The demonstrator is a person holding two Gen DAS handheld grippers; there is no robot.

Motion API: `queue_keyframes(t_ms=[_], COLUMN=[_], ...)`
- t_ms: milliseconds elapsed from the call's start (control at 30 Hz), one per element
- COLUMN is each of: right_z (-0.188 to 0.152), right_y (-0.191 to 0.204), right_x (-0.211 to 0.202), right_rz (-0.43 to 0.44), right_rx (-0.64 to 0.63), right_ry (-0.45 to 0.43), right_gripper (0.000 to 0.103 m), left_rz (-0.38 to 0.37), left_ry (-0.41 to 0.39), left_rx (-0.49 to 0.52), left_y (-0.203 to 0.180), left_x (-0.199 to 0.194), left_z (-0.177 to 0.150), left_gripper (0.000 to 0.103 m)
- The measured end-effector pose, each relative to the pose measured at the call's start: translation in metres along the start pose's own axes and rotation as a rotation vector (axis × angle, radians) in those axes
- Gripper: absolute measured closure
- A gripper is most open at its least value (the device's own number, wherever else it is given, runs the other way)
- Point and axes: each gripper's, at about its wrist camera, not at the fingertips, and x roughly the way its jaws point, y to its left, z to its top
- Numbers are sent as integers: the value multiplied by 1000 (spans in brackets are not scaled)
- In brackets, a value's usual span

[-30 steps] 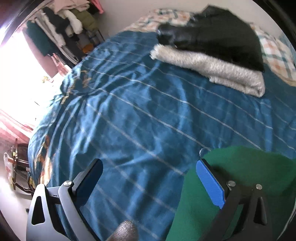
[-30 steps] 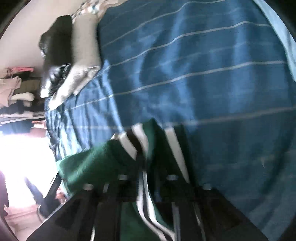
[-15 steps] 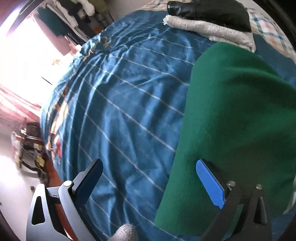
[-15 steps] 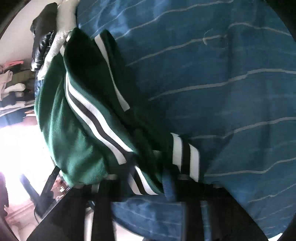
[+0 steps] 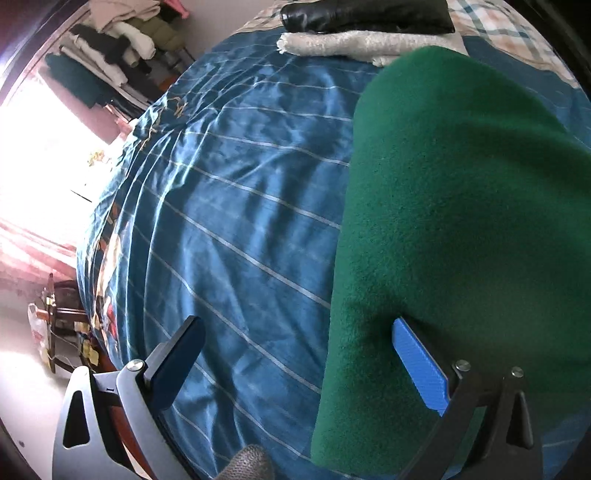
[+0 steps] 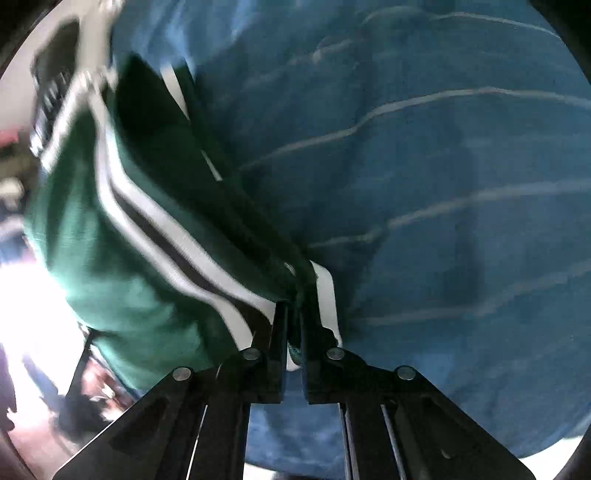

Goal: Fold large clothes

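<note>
The bed (image 5: 236, 206) under your grippers is covered by a blue bedspread with thin pale stripes; it fills most of both wrist views.

The large green fleece garment with white and black stripe trim (image 5: 458, 229) lies on the bed. In the left wrist view it covers the right half of the picture as a plain green surface, and its far edge reaches the folded pile at the head of the bed. In the right wrist view the garment (image 6: 122, 236) runs from the gripper toward the upper left, with its stripe trim showing.

At the head of the bed a folded off-white fuzzy garment (image 5: 354, 43) lies on the bedspread, and a folded black glossy garment (image 5: 362, 16) lies on top of it. A plaid pillow or sheet (image 5: 506, 26) shows behind them. Beside the bed, at upper left of the left wrist view, a rack of hanging and stacked clothes (image 5: 110, 55) stands near a bright window.

Your left gripper (image 5: 299, 354) is spread wide. Its blue right finger sits over the near edge of the green garment; its dark left finger is over bare bedspread. Nothing is pinched.

Your right gripper (image 6: 294, 332) is pressed together and pinches a striped edge of the green garment.
</note>
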Motion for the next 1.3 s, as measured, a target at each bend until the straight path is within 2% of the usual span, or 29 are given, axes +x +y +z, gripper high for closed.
queue_keyframes(t_ms=[67, 100, 167, 233, 333, 400, 500, 567, 633, 700, 733, 833, 900, 933, 967, 1033, 1100, 1233, 1267, 1300], right_z=[8, 9, 11, 16, 33, 46, 59, 73, 97, 117, 124, 130, 128, 126, 123, 124, 138, 156, 158, 158], right_y=[20, 27, 43, 53, 70, 94, 142, 174, 187, 195, 196, 193, 183, 174, 158, 132, 117, 104, 108, 113], right_x=[-11, -23, -53, -74, -99, -100, -79, -50, -23, 6, 14, 1, -29, -43, -59, -77, -72, -30, -18, -10], right_rz=[-65, -93, -153, -149, -7, 97, 193, 235, 155, 30, 20, 60, 126, 141, 137, 137, 136, 192, 216, 181], right_rx=[-99, -138, -222, -241, -240, -251, -319, -360, -361, -359, -347, -309, -285, -261, -228, -162, -135, -96, -117, -127], right_ry=[26, 3, -99, -175, -242, -244, -214, -162, -173, -192, -179, -168, -199, -228, -271, -328, -292, -152, -135, -141], right_gripper=[90, 85, 55, 48, 48, 48, 48, 51, 56, 78, 85, 85, 81, 75, 51, 29, 29, 30, 44, 63], left_rz=[4, 2, -33, -77, -49, -26, 19, 13, -14, -34, -39, -51, -84, -97, -104, -107, -71, -14, -11, -16], left_ry=[4, 14, 3, -43, -121, -121, -87, -70, -61, -48, -43, -11, -22, -41, -62, -100, -103, -29, -21, -7], left_rx=[18, 29, 1, -37, -30, -7, 46, 54, 39, 33, 30, 1, -33, -58, -75, -92, -80, -33, -35, -51], left_y=[1, 3, 8, 12, 0, -13, -30, -29, -25, -25, -24, -19, -11, -4, 1, 8, 5, -17, -18, -17], left_x=[-5, -10, -19, -29, -24, -4, 32, 42, 46, 50, 53, 56, 46, 36, 28, 16, 21, 66, 75, 84], left_z=[5, 11, 25, 54, 98, 124, 153, 160, 163, 164, 164, 171, 175, 176, 176, 176, 177, 176, 175, 174], left_gripper=[0, 0, 0, 0, 0, 0, 0, 0, 0, 0, 0, 0, 0, 0, 0, 0, 0, 0, 0, 0])
